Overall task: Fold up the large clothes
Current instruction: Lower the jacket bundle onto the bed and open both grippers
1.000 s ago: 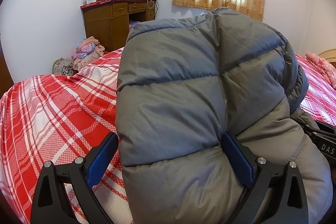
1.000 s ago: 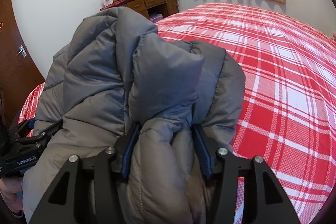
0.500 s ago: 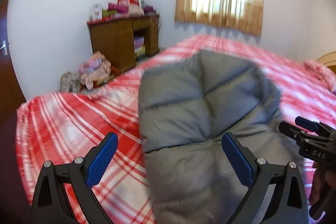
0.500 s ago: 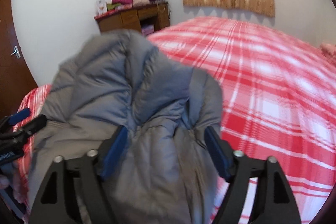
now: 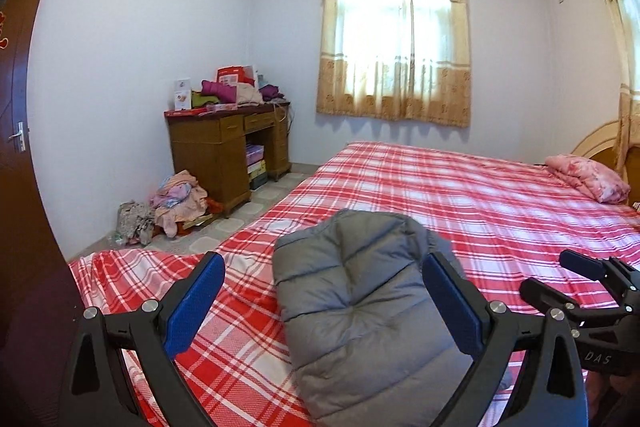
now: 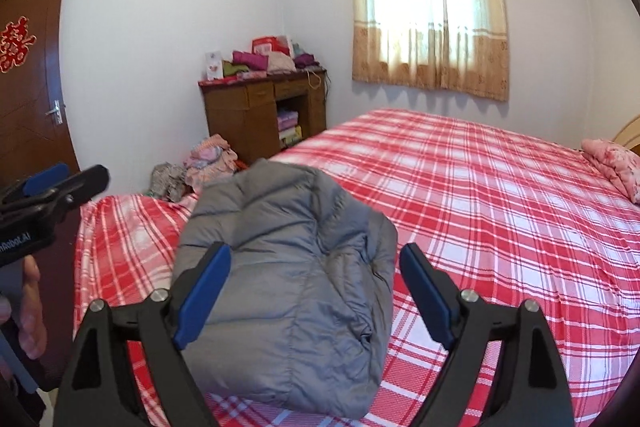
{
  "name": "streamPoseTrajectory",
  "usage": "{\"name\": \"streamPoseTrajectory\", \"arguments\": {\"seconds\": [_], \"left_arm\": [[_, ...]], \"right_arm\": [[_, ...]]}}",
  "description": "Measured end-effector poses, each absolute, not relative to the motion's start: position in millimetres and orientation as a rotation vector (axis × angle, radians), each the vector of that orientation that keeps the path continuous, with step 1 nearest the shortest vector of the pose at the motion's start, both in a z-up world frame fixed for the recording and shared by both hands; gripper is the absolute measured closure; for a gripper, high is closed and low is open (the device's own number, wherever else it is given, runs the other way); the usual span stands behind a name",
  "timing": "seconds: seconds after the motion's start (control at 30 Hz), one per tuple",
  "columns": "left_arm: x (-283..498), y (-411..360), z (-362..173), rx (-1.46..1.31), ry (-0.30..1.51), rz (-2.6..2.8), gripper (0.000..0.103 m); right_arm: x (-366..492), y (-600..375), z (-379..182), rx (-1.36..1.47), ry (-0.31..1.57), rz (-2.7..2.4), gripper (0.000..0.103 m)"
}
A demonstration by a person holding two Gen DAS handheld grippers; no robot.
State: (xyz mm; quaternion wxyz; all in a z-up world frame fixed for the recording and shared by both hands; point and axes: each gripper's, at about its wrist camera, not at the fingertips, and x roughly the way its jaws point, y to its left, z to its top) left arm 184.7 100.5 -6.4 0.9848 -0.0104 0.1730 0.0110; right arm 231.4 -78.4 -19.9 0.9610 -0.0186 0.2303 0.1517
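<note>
The grey puffer jacket (image 6: 292,267) lies folded into a thick bundle near the foot end of the bed (image 6: 500,211), on the red plaid sheet, its quilted panels puffing upward because the padding resists lying flat. It sits close to the mattress edge nearest me, which I judge keeps it within easy reach for pressing or another fold. My right gripper (image 6: 316,291) hangs above it with its jaws opening; the bundle shows between the blue pads (image 6: 202,297) in that view, but they do not press on it. My left gripper (image 5: 320,307) is spread wide too, holding nothing, the jacket below and beyond its fingers. Each tool appears at the side of the other's view. Farther out, a pink quilt (image 5: 588,177) rests by the headboard, a pile of clothes (image 5: 176,201) lies on the floor beside the wooden desk (image 5: 224,151), and the curtained window (image 5: 394,43) lights the room.
</note>
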Motion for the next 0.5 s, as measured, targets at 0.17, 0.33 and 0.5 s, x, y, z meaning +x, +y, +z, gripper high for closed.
{"name": "streamPoseTrajectory", "arguments": {"seconds": [0.17, 0.33, 0.5], "left_arm": [[182.4, 97.1, -5.4, -0.014, 0.347, 0.013, 0.003], [181.8, 100.3, -5.9, -0.026, 0.345, 0.019, 0.003], [183.6, 105.7, -7.0, -0.037, 0.347, 0.030, 0.003]], "right_arm": [[230.7, -80.1, -16.2, -0.030, 0.461, 0.309, 0.014], [224.5, -78.8, -14.0, -0.034, 0.452, 0.308, 0.014], [222.5, -78.3, -16.3, -0.040, 0.453, 0.312, 0.014]]}}
